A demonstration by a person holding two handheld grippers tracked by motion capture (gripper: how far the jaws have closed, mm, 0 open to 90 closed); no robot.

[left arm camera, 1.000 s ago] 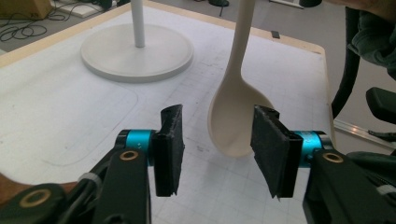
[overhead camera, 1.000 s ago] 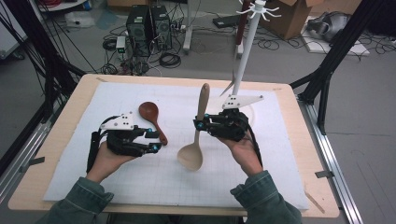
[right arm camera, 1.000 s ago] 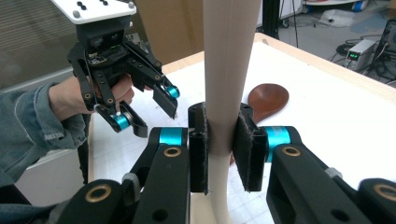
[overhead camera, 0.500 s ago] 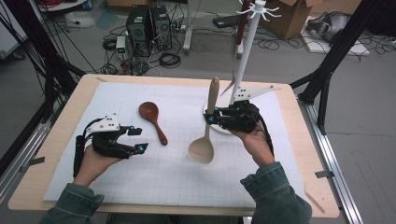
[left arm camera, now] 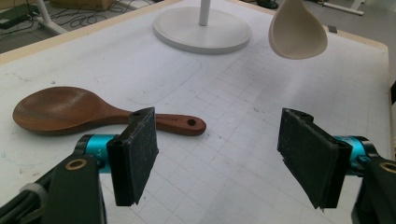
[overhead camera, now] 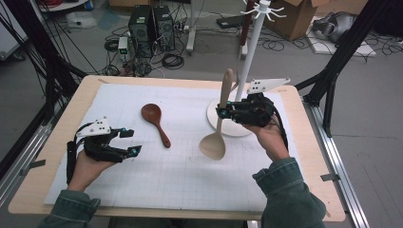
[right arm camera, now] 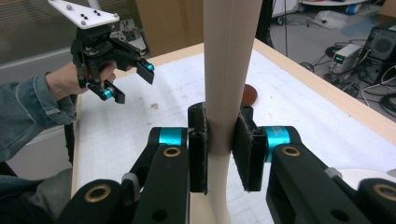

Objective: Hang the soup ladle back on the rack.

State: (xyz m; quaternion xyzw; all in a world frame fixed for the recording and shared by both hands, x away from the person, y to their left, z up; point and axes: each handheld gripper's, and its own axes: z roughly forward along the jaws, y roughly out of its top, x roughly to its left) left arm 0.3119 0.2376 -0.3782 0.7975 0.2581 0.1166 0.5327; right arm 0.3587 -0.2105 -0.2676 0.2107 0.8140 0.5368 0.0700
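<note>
My right hand-held gripper is clamped on the handle of the pale wooden spoon, pads squeezing both sides. The spoon hangs upright, bowl down, clear of the worktop, just in front of the white stand base. My left hand-held gripper has just been opening; its jaws stand apart with nothing between them. The dark spoon lies flat on the white mat near it, untouched.

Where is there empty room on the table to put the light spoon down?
The mat's near half, between the left gripper and the right sleeve, is bare. Farther back it is crowded: the dark spoon, the light spoon and the stand's round base.
</note>
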